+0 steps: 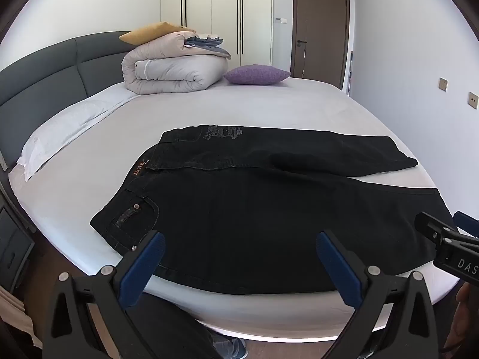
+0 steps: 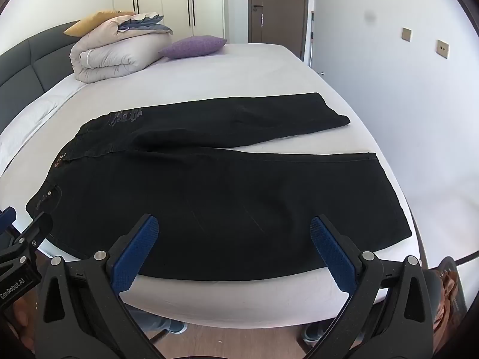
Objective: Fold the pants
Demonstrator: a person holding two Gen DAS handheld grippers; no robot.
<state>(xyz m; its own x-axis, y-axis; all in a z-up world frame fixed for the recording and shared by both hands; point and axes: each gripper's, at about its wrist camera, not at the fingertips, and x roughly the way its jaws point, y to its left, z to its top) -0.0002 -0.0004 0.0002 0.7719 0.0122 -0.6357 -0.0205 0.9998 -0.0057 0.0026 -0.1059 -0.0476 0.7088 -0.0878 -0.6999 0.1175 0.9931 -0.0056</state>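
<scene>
Black jeans (image 1: 254, 209) lie flat on the white bed (image 1: 269, 104), waist to the left, two legs spread to the right; they also show in the right wrist view (image 2: 224, 185). My left gripper (image 1: 239, 254) is open and empty, hovering over the near edge by the waist and thigh. My right gripper (image 2: 235, 239) is open and empty, hovering over the near leg. The right gripper's body shows at the right of the left wrist view (image 1: 443, 239); the left gripper's body shows at the left of the right wrist view (image 2: 24, 239).
A folded duvet (image 1: 173, 68), a yellow pillow (image 1: 149, 31) and a purple cushion (image 1: 256, 74) sit at the far side by the grey headboard (image 1: 45, 86). A white pillow (image 1: 66, 131) lies at left. Wardrobe and door stand behind. Wall at right.
</scene>
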